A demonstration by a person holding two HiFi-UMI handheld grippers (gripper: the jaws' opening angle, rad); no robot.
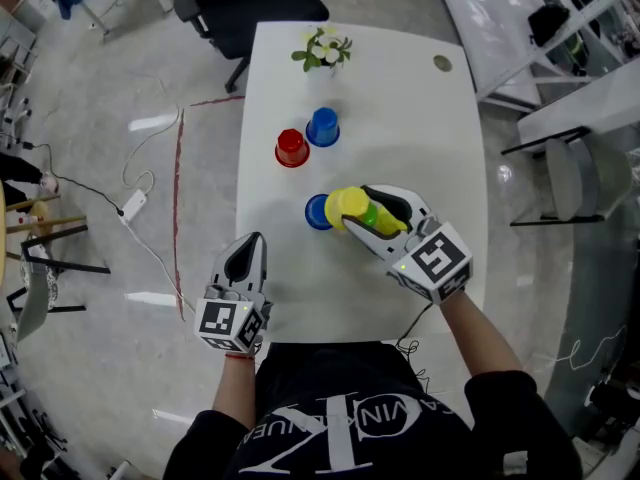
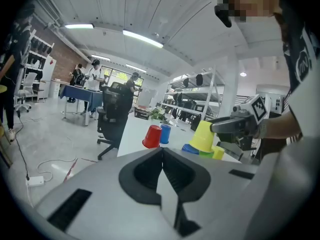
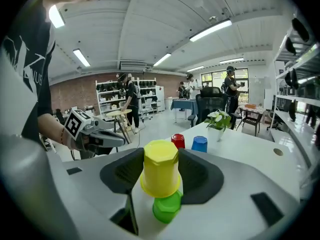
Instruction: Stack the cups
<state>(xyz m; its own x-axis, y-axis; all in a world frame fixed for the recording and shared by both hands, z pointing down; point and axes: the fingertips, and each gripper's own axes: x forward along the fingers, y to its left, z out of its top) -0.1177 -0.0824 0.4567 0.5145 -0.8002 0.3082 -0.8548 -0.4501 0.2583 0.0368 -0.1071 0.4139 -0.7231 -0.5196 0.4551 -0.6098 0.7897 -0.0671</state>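
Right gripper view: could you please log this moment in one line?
right gripper: shut on yellow cup | green cup: below it | left gripper: shut, empty

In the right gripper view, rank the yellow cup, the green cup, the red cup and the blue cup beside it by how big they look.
1. yellow cup: largest, though it is nearest the camera.
2. green cup: partly hidden beneath the yellow.
3. red cup and blue cup: far off and alike, so unranked.

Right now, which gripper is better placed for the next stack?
Right. The right gripper is shut on the yellow cup, with the green cup just under it. The left gripper is shut, empty, back at the table's near edge.
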